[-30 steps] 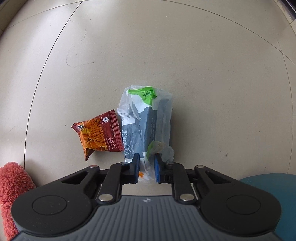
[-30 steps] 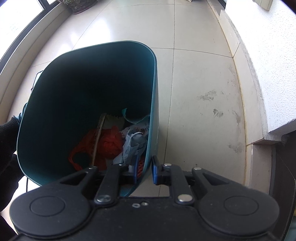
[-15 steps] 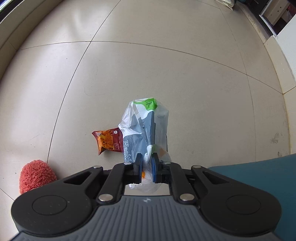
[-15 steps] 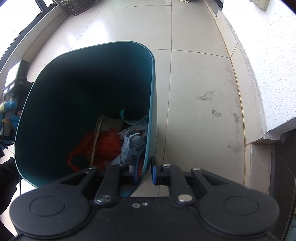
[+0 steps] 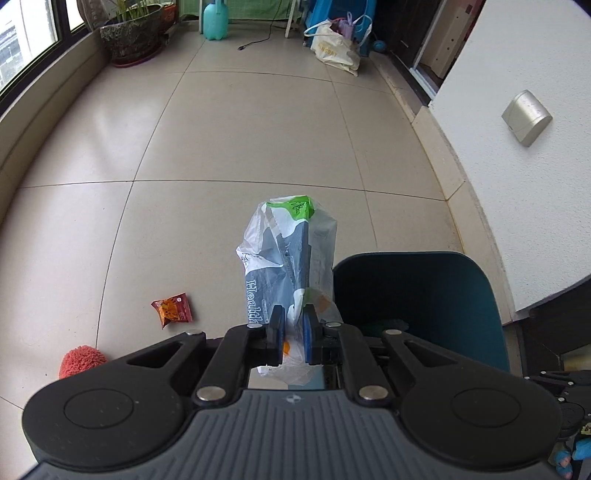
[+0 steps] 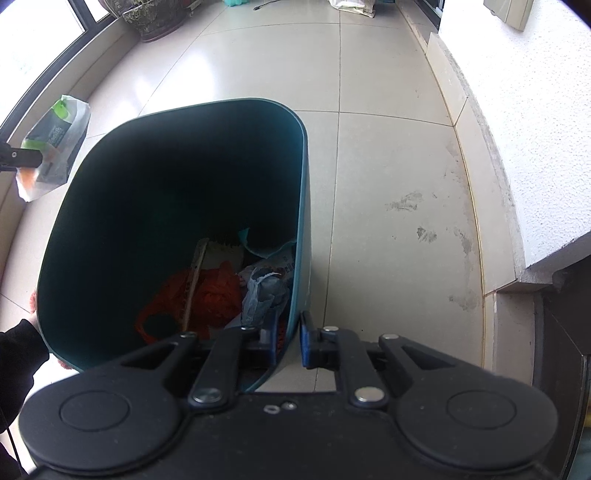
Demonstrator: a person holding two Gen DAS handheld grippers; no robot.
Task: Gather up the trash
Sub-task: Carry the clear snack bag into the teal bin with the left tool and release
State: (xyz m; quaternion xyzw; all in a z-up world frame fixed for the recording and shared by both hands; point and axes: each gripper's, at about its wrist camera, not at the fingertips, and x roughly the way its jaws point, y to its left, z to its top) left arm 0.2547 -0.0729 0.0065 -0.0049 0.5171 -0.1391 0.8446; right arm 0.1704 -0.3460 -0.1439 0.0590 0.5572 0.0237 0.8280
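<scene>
My left gripper [image 5: 293, 334] is shut on a clear plastic bag [image 5: 288, 254] with a grey and green package inside, and holds it in the air to the left of the teal bin [image 5: 417, 291]. The bag also shows in the right wrist view [image 6: 51, 147], left of the bin. My right gripper [image 6: 288, 341] is shut on the bin's rim [image 6: 301, 258] and holds the bin tilted. Inside lie orange netting [image 6: 207, 299] and crumpled blue-grey wrappers [image 6: 264, 291]. A red snack packet [image 5: 171, 309] lies on the floor at left.
A red fluffy duster head [image 5: 79, 365] lies on the floor near the left. A white wall [image 5: 517, 166] runs along the right. A plant pot [image 5: 131, 37], a teal jug [image 5: 216, 20] and a bag [image 5: 334, 50] stand at the far end.
My left gripper has lifted the plastic bag off the floor and carried it up beside the bin. The right gripper still holds the bin's rim.
</scene>
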